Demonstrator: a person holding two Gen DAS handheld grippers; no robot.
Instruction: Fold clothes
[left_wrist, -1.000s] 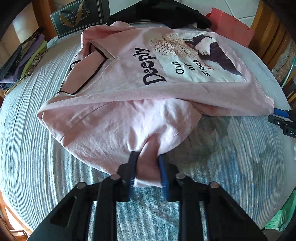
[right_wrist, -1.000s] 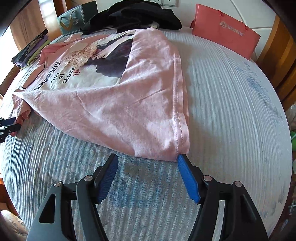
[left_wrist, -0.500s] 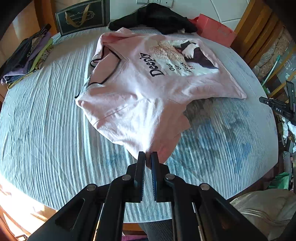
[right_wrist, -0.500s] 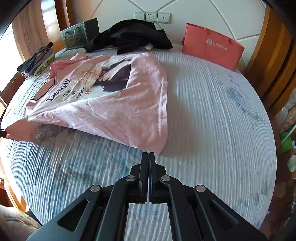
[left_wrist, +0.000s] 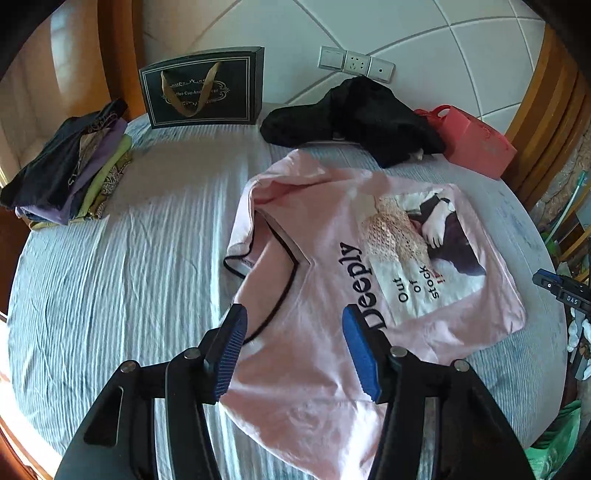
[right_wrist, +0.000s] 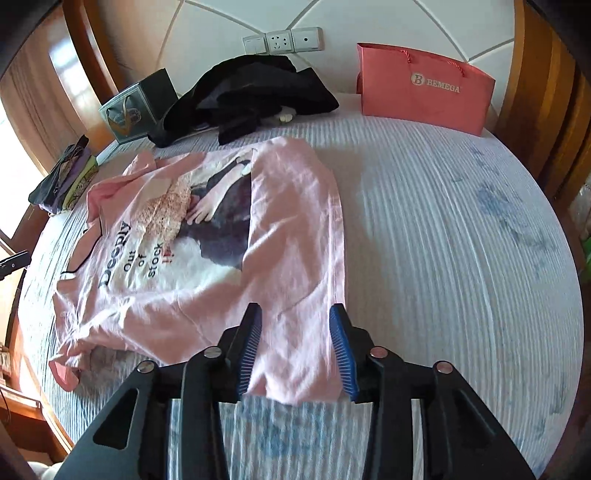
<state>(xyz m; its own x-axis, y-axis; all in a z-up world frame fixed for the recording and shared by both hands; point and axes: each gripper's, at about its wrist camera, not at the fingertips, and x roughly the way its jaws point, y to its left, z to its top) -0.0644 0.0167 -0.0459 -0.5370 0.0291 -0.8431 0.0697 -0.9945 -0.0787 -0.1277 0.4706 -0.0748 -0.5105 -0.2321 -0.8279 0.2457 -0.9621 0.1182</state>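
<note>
A pink T-shirt (left_wrist: 325, 295) with a "Deeply Out of stock" print lies on the striped bed (left_wrist: 140, 280). In the right wrist view its hem side is folded over part of the print (right_wrist: 295, 229). My left gripper (left_wrist: 295, 352) hovers over the shirt's shoulder near the black-trimmed neckline. Its jaws are opening, with cloth below them and neither pad pressing on it. My right gripper (right_wrist: 296, 350) hangs over the folded flap's near end. Its jaws are opening too, and the cloth lies loose between them. Each gripper shows at the edge of the other's view.
At the head of the bed lie a heap of black clothes (right_wrist: 251, 99), a red paper bag (right_wrist: 424, 92) and a dark gift bag (left_wrist: 203, 92). A stack of folded clothes (left_wrist: 70, 173) sits at the far left. A wooden frame (right_wrist: 532, 88) rims the bed.
Half a second ago both grippers were shut on the shirt's near edge. Now both have risen and moved over the shirt, their jaws stand apart, and the carried cloth lies folded on top.
</note>
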